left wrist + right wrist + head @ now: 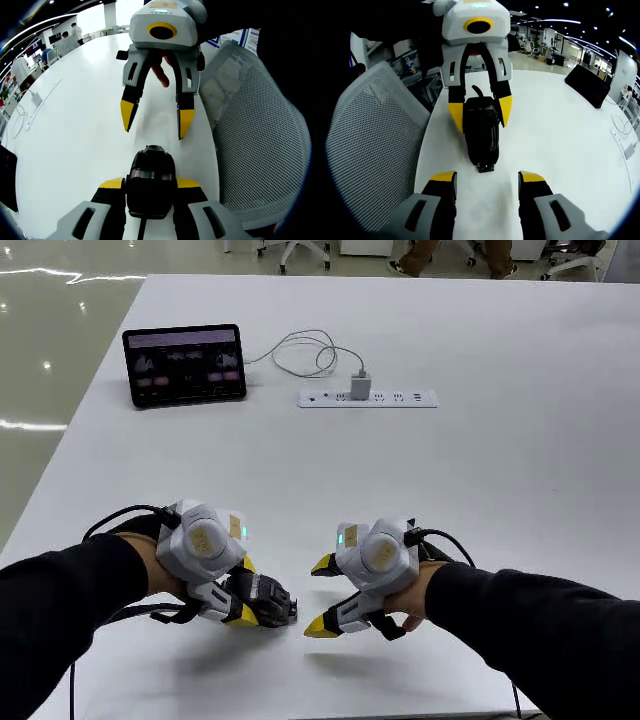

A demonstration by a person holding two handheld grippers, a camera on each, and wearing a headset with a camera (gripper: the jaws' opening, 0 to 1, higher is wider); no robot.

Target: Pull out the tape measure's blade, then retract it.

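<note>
White workbench [500, 460], tape measure [262, 598] (glossy floor [50, 360])

Two claws, left claw [250, 592] and right claw [320, 597]; one tape measure [481, 132]; one tablet [185, 365]; one power strip [368, 398].

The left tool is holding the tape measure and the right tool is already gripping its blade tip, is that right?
Not quite. The left tool does hold the tape measure, but the right tool is open and short of the blade tip, not gripping it. The right gripper view shows the gap.
</note>
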